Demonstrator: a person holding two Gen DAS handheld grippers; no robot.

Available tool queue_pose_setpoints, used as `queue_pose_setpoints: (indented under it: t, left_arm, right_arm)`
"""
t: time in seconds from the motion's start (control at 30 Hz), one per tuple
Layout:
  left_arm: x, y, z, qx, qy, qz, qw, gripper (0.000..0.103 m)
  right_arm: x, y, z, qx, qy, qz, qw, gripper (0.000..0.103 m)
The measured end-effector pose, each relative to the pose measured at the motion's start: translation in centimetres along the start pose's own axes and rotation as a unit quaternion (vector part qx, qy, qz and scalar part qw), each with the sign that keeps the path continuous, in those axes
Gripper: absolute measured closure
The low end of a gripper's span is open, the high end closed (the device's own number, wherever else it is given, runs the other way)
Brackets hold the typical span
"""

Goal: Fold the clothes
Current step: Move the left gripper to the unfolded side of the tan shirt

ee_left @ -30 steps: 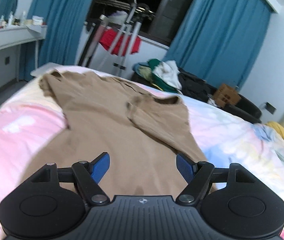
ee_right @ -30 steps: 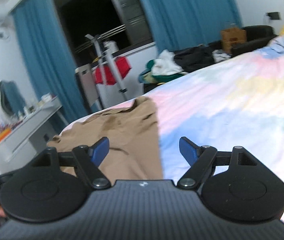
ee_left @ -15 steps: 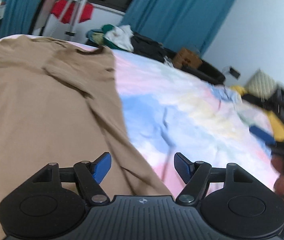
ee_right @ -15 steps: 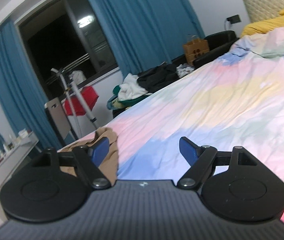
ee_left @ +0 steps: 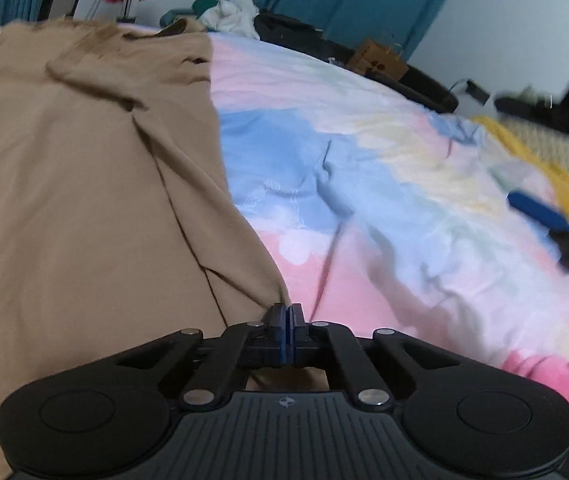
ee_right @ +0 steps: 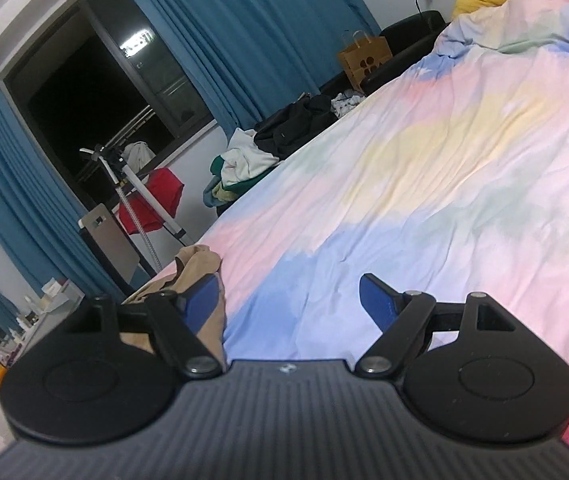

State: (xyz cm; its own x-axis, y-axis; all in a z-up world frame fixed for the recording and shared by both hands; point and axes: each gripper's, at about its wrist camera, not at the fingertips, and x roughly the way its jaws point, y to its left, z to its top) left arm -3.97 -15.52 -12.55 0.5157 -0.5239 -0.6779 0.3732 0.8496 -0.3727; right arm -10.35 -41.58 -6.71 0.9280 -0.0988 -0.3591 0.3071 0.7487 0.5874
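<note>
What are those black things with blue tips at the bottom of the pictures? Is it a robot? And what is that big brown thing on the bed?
No robot: a person holds one grabbing tool in each hand, and each tool carries a camera looking along its two fingers. In the left picture the left tool is pinched shut at the edge of a brown shirt, which lies spread on the pastel bedspread. In the right picture the right tool is open and holds nothing; it hangs over the bedspread beside the shirt. The job is folding clothes.

Blurred right hand-held gripper [ee_left: 540,212] at frame edge; tan shirt [ee_left: 84,200] cut off left, perhaps pinched.
</note>
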Motion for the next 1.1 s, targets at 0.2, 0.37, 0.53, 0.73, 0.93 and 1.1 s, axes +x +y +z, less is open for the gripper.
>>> queue_pose_setpoints:
  t: [0.2,0.37,0.53,0.73,0.93,1.1]
  left_arm:
    - [-5.1,4.1,2.4,-0.076,0.003,-0.060,0.9953,0.102]
    - [-8.6,9.5,4.0,-0.133,0.020,-0.061,0.9890,0.103]
    - [-9.3,14.5,4.4,-0.139,0.032,-0.002,0.9897,0.102]
    - [-8.0,17.8,3.3,-0.185,0.052,-0.017,0.9813,0.101]
    - [-9.2,17.7,3.3,-0.174,0.028,-0.034,0.9838,0.082]
    - [-10.5,17.2,3.0,-0.172,0.003,-0.035,0.9845,0.075]
  right_arm:
    - [-0.1,0.3,-0.1,0.003,0.008,0.005,1.000,0.024]
    - [0.2,0.9,-0.4,-0.010,0.019,0.004,1.000,0.024]
    - [1.0,1.7,-1.1,-0.028,0.042,0.004,0.999,0.024]
    - [2.3,3.2,-2.4,-0.064,0.093,0.022,0.993,0.024]
    - [4.3,5.0,-4.4,-0.096,0.195,0.096,0.971,0.024]
    - [5.5,7.3,-7.6,-0.132,0.316,0.184,0.921,0.024]
